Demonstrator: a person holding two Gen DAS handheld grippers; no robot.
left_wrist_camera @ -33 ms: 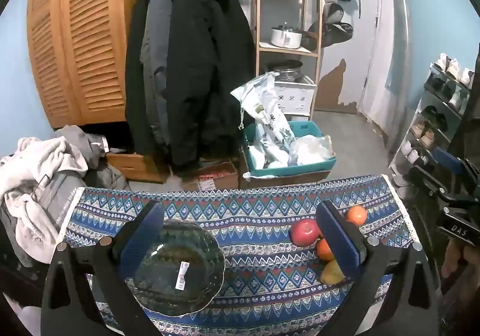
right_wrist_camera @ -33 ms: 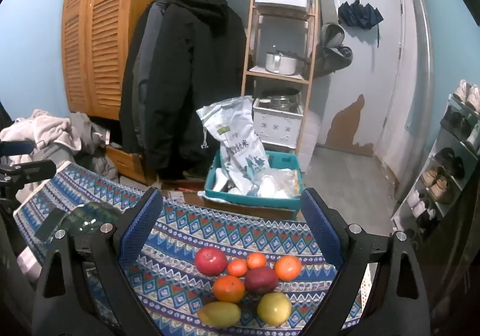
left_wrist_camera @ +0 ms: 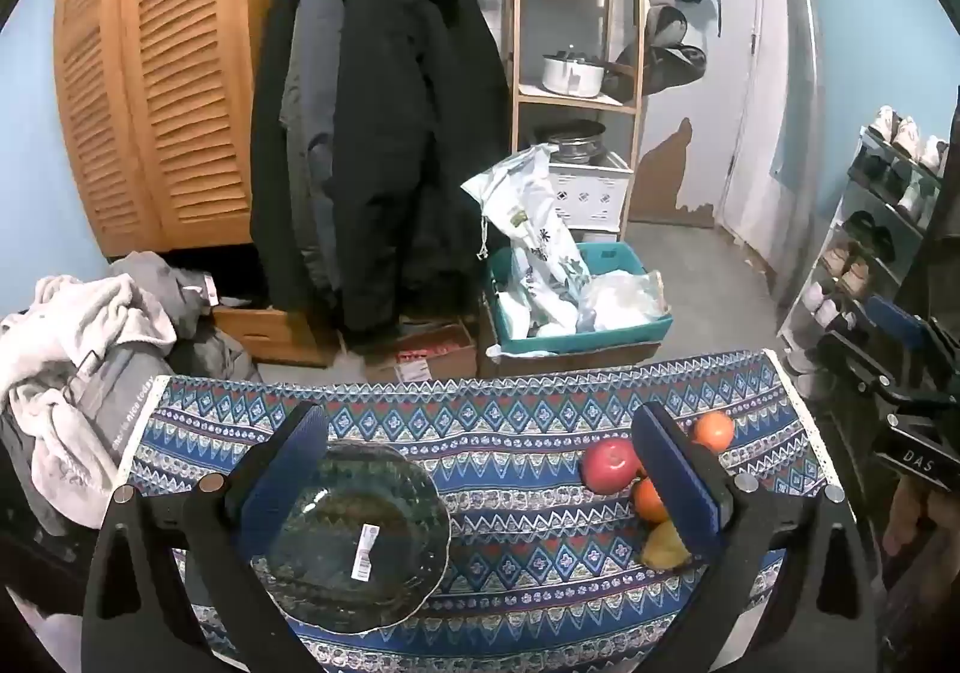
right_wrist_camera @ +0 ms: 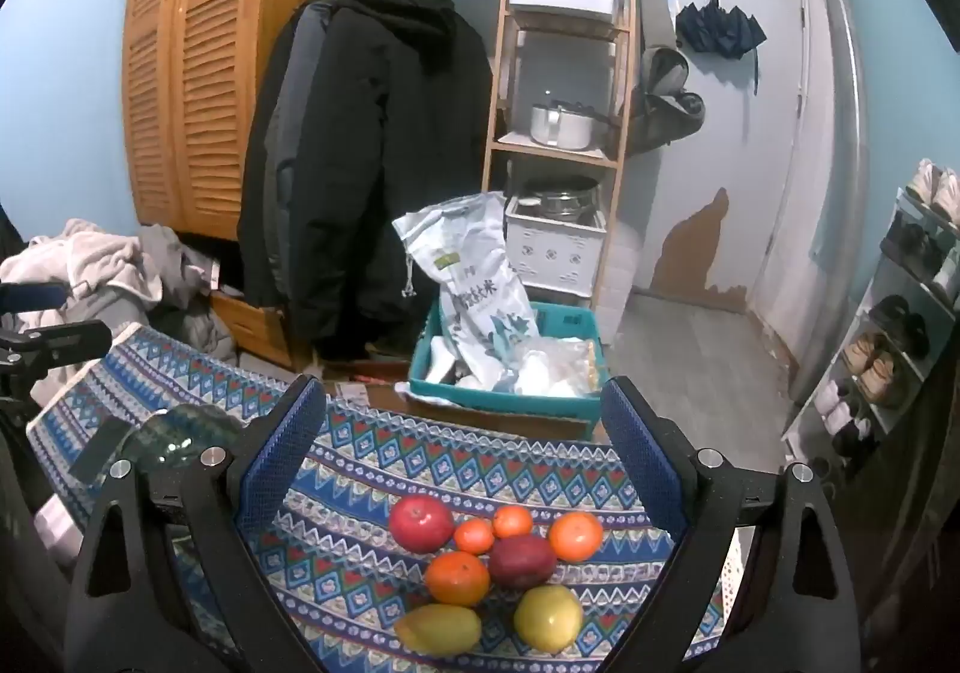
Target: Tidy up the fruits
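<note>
An empty glass bowl (left_wrist_camera: 354, 538) sits near the bench's (left_wrist_camera: 510, 433) left edge, fruits (right_wrist_camera: 498, 559) clustered right, some hidden behind the left gripper's (left_wrist_camera: 480, 481) released jaws; the right gripper (right_wrist_camera: 462, 457) is likewise released.

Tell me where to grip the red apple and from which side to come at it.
Grip the red apple across its widest middle, coming from above with the right tongs, which stand open over the fruit. It sits at the pile's left edge: cloth is bare on its left, but a small orange crowds its right, so one finger must slip into that gap.
</note>
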